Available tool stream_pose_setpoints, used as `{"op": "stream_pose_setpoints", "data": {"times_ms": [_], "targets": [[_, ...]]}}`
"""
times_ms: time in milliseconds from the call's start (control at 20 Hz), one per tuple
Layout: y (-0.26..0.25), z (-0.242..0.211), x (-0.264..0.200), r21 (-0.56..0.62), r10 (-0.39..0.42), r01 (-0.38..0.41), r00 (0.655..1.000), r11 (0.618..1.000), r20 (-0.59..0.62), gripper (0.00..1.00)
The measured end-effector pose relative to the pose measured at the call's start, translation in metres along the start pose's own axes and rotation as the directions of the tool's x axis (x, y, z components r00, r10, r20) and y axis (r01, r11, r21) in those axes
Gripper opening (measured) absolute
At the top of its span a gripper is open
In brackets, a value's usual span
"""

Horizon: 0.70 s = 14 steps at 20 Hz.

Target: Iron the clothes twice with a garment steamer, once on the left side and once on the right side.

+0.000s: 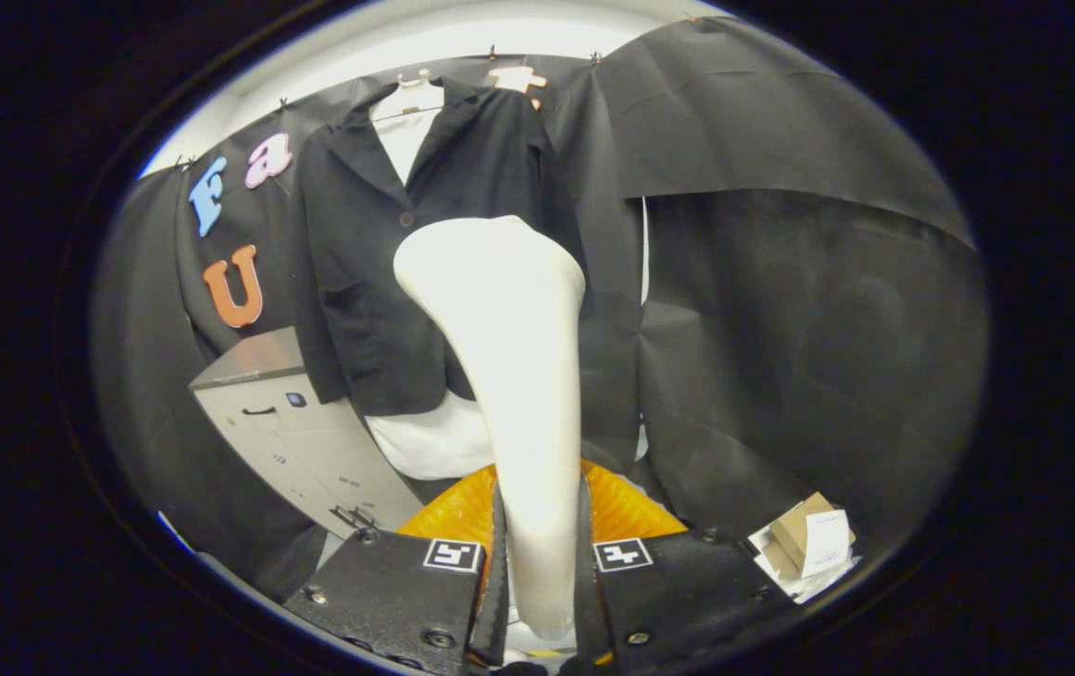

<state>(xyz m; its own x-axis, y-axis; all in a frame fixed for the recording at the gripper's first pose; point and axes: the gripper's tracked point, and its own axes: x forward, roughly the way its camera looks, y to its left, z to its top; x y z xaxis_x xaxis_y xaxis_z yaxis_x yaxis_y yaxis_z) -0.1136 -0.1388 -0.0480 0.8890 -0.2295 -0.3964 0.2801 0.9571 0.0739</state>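
Gripper [537, 563] jaws clenched on garment steamer [509, 376] handle, white head rising between them. Black jacket [377, 263] hangs beyond, slightly left of head. Judgement: bring head flat against cloth, stroke slowly down one side, keep handle upright.

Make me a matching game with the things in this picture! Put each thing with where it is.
Things:
1. steamer
2. black jacket
3. grey cabinet
4. cardboard box

Places:
A. hanging on the booth wall
B. below the jacket's sleeve
C. gripped between the two fingers
D. on the floor beside the gripper

Pairs: 1-C, 2-A, 3-B, 4-D
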Motion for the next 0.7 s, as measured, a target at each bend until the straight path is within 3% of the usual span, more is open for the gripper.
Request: {"op": "stream_pose_setpoints", "data": {"times_ms": [400, 700], "targets": [[-0.020, -0.009, -0.073, 0.000, 0.134, -0.134, 0.990, 0.991, 0.037, 0.30], [-0.045, -0.035, -0.126, -0.070, 0.207, -0.204, 0.977, 0.977, 0.044, 0.30]]}}
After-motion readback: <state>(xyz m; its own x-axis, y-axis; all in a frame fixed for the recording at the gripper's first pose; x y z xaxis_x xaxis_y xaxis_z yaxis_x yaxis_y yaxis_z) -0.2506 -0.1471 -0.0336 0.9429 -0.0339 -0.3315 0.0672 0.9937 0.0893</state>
